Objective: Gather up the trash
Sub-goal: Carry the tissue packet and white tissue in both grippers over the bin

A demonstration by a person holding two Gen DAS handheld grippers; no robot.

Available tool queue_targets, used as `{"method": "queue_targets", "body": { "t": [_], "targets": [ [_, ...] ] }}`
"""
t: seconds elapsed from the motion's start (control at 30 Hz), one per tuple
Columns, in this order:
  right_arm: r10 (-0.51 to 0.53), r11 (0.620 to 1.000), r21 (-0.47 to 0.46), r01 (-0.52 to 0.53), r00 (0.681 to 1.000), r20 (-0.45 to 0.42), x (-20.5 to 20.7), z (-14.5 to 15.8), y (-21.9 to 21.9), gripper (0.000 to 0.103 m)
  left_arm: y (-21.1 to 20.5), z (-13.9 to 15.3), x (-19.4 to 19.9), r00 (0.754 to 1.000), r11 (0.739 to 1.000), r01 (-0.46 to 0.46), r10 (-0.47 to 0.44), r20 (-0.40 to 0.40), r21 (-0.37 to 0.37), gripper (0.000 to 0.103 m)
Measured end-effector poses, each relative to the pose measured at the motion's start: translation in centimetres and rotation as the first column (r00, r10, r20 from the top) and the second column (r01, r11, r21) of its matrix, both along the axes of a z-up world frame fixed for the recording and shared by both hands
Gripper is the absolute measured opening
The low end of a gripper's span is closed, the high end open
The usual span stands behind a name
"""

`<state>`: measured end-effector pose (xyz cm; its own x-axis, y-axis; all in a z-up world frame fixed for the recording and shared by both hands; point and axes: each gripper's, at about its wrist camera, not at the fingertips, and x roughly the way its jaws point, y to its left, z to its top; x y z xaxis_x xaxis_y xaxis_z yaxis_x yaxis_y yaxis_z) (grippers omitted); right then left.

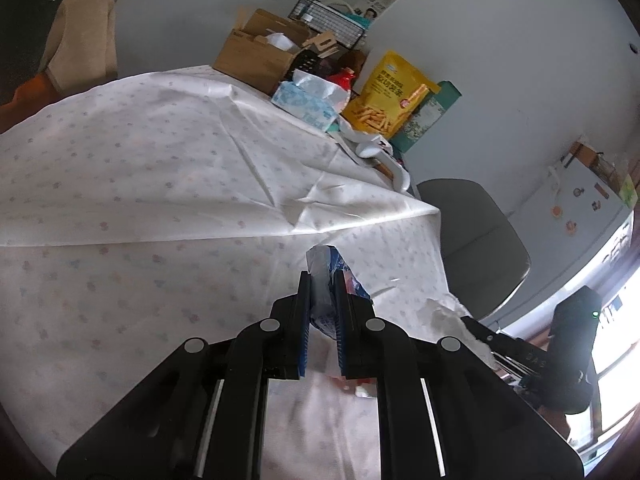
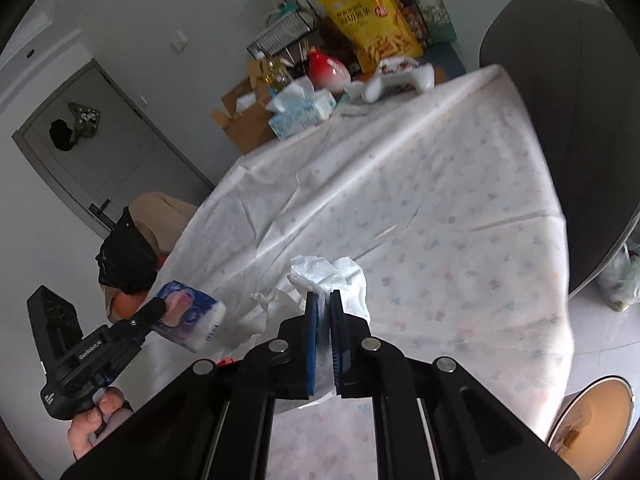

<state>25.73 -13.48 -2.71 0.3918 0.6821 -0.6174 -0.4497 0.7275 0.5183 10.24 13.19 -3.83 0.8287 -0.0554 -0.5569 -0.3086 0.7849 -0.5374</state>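
- Plainly, the left gripper (image 1: 322, 280) is clamped on a blue-and-white tissue pack (image 1: 325, 276); in the right wrist view the pack (image 2: 188, 314) hangs off the table's near edge, its long axis slanting down to the right, and its blue print is too blurred to read.
- Its wrapper end pokes up past the fingertips in the left wrist view, above the floral tablecloth (image 1: 160, 200).
- The right gripper (image 2: 324, 300) has its pads pressed together on a crumpled white tissue (image 2: 328, 280), which bunches upward from the tips over the cloth's near edge (no earlier view to compare).
- A hand (image 2: 94, 420) grips the left tool's handle, whose white lettering is unreadable.
- At the table's far side stand a yellow snack bag (image 1: 390, 94) with Chinese characters and a picture of golden sticks, a blue tissue box (image 1: 304, 106), a cardboard box (image 1: 256, 56) and a white game controller (image 2: 400, 78).
- A grey chair (image 1: 476, 236) stands beside the table.
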Motion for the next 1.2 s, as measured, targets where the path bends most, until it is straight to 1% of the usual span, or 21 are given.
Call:
{"method": "queue_targets", "body": {
  "t": [0.17, 0.33, 0.53, 0.63, 0.83, 0.93, 1.13, 1.2],
  "targets": [
    [-0.036, 0.999, 0.019, 0.036, 0.999, 0.006, -1.1, 0.7, -3.2, 0.007, -1.8, 0.7, 0.6, 0.999, 0.999, 0.034, -0.034, 0.006, 0.016, 0.011],
    [-0.092, 0.996, -0.015, 0.092, 0.996, 0.021, -1.9, 0.6, -6.8, 0.008, -4.2, 0.8, 1.6, 0.997, 0.997, 0.079, -0.079, 0.005, 0.024, 0.011],
    [-0.188, 0.981, -0.040, 0.189, 0.982, 0.035, -2.7, 0.2, -12.1, 0.008, -7.9, 0.7, 3.2, 0.988, 0.987, 0.154, -0.154, -0.006, 0.037, 0.011],
    [-0.244, 0.968, -0.051, 0.245, 0.969, 0.026, -2.9, -0.4, -15.2, 0.008, -10.2, 0.8, 4.2, 0.979, 0.978, 0.203, -0.202, -0.015, 0.049, 0.011],
    [-0.362, 0.930, -0.070, 0.362, 0.932, 0.016, -3.6, -1.7, -21.6, 0.008, -15.5, 0.9, 6.3, 0.950, 0.948, 0.311, -0.309, -0.035, 0.067, 0.011],
    [-0.412, 0.908, -0.086, 0.410, 0.911, 0.001, -3.9, -2.8, -24.5, 0.008, -18.2, 0.5, 7.4, 0.929, 0.928, 0.369, -0.366, -0.052, 0.058, 0.011],
    [-0.495, 0.867, -0.106, 0.488, 0.867, -0.056, -4.8, -6.0, -29.6, 0.008, -24.1, -0.1, 9.3, 0.883, 0.881, 0.467, -0.459, -0.096, 0.077, 0.011],
    [-0.523, 0.851, -0.111, 0.514, 0.849, -0.076, -5.0, -7.2, -31.3, 0.008, -26.1, -0.6, 10.0, 0.864, 0.862, 0.500, -0.490, -0.119, 0.083, 0.011]
  ]
}}
